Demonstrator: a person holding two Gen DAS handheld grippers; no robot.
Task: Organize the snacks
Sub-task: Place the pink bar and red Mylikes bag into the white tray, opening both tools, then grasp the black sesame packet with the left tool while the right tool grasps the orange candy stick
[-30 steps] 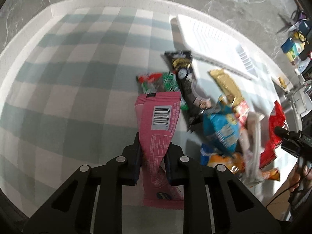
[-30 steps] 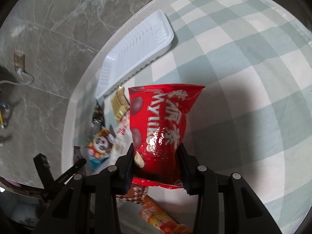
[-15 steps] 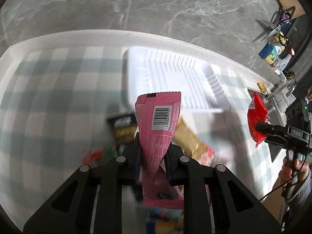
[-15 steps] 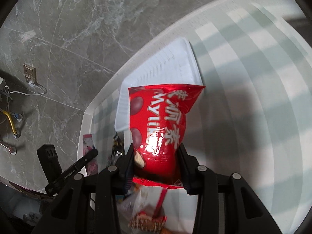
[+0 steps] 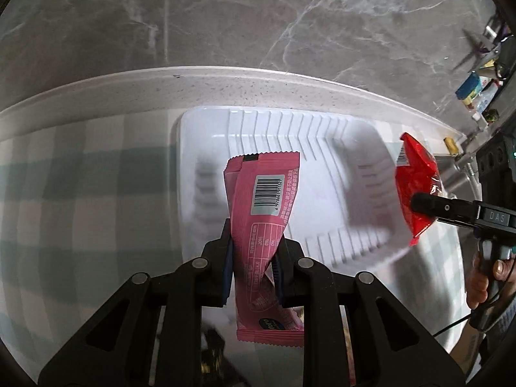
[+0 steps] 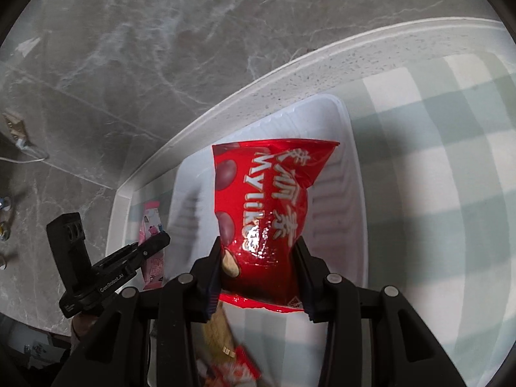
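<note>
Left wrist view looks down on one white tray [image 5: 258, 135] sitting on the tabletop [image 5: 80, 193], close to its back edge. Tray has ribbed walls and as far as I can see nothing is lying in it, just shadows. The left gripper [image 5: 253, 258] is clamped on one pink bar [image 5: 264, 213], barcode side up, and the bar hangs over the tray's middle without touching it.

Right wrist view: the right gripper [image 6: 259, 271] is clamped on one red bag [image 6: 264, 200] with chocolate balls printed on it, held up over the same tray. In the left view you can spot that bag off at the tray's right end, with a hand [image 5: 483, 274] on the gripper handle.

So count is one tray, two held snacks, two grippers. A few more wrappers lie on the tabletop near the tray's front edge, one tan, one red, too blurry to count properly.

Tabletop has a pale green and white check cloth [image 6: 435, 161] with a white speckled rim [image 5: 161, 87]. Floor [image 5: 225, 16] is grey marble-look tile. Some small clutter sits off to the far right, can't tell what.
</note>
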